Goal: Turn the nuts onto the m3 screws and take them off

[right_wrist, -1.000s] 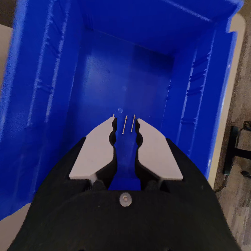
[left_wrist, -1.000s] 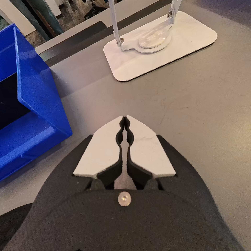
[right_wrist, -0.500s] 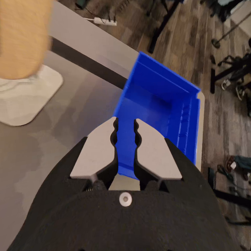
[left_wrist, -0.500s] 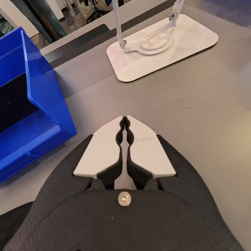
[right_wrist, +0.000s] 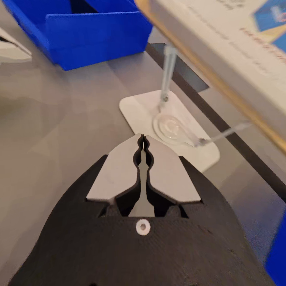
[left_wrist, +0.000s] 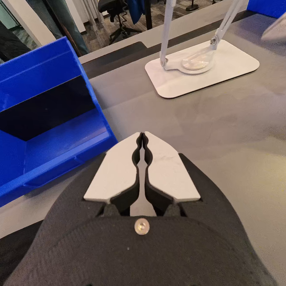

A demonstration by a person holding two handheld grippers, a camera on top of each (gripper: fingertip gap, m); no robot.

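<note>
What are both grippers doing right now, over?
Left gripper shut, nothing in it, beside blue bin. Right gripper shut, nothing in it, at the white stand base. Grey table bare ahead.

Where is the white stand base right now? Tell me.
The white stand base sits flat on the grey table, ahead and right of the shut left gripper and right of the blue bin; in the right wrist view it lies just beyond the fingertips.

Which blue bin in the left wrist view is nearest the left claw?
The open-fronted blue bin just left of the left claw; the other blue bin sits far back, top right.
</note>
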